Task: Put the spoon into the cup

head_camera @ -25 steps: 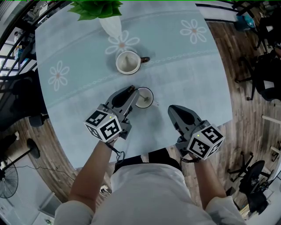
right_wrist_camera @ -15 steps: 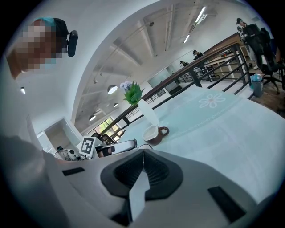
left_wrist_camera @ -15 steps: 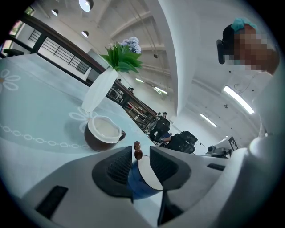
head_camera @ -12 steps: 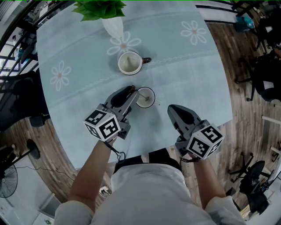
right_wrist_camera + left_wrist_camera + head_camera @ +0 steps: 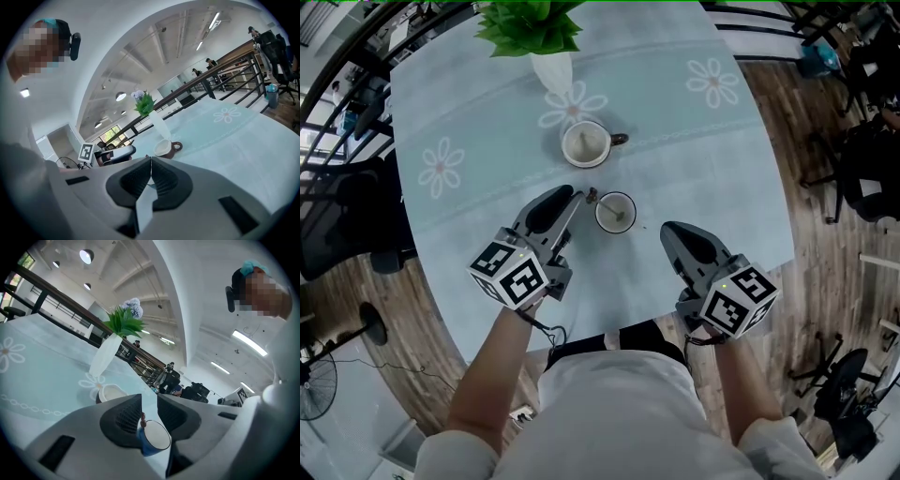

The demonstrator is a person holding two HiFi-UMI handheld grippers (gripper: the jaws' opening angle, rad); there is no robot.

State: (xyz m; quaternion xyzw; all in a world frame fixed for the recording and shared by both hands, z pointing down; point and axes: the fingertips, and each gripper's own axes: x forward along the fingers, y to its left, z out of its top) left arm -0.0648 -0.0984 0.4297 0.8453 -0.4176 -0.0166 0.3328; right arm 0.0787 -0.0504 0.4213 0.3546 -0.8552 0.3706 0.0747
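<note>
Before the parted left claw (image 5: 578,195), spoon (image 5: 142,418) sits in cup (image 5: 149,447).

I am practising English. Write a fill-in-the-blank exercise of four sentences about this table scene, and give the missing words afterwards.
1. Inside the small blue cup with a white interior leans a thin ___ with a brown tip.
2. The left gripper has its jaws standing ___, with the cup ahead of them.
3. The right gripper has its jaws pressed ___, holding nothing.
4. In the head view, the brown ceramic mug has its handle pointing to the person's ___.
Missing words: spoon; apart; together; right.
</note>
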